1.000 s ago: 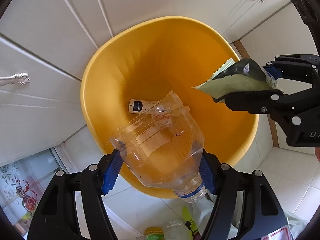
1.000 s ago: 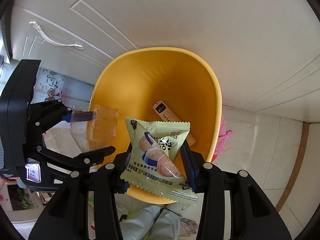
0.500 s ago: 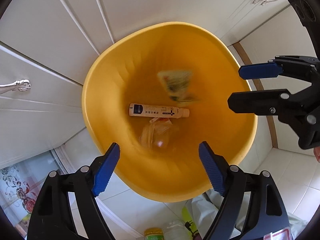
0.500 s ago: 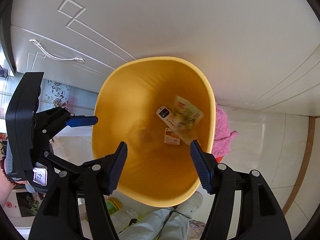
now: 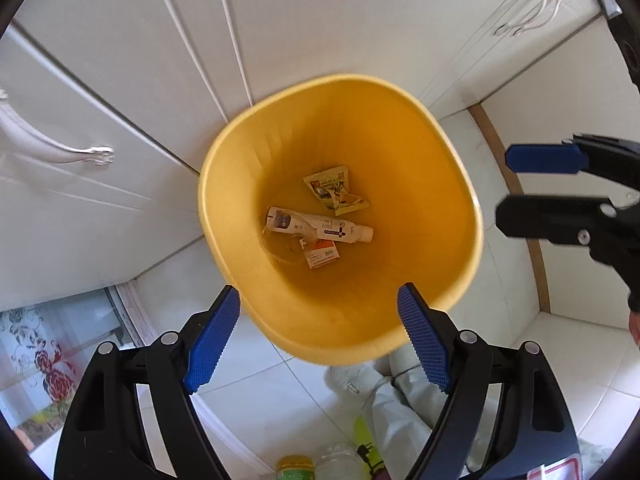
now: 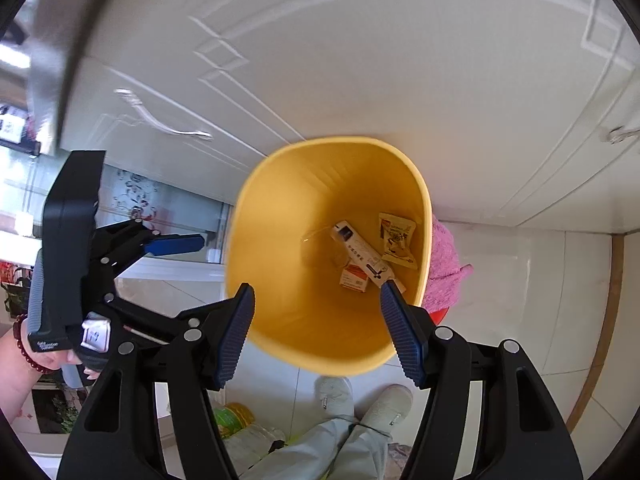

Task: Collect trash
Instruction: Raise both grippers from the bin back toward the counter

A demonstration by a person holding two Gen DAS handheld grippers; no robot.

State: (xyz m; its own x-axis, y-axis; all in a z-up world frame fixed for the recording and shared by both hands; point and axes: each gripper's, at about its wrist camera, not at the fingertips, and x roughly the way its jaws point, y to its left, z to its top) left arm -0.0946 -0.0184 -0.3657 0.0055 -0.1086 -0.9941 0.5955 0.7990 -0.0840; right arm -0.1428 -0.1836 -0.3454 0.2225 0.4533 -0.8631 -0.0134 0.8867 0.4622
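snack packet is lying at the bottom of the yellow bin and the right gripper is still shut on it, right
Not quite. The snack packet does lie at the bottom of the yellow bin, but the right gripper is open and empty, as the right wrist view shows.

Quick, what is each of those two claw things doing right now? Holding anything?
Left gripper: open, nothing between its fingers.
Right gripper: open, nothing held either.
Both hang over the yellow bin.

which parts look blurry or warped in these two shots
Left wrist view: the yellow bin has a smeared rim, the cabinet handle streaks, and fisheye bends the door lines. Right wrist view: the cabinet handle is smeared and the upper-left corner blurs; the trash inside stays fairly sharp.
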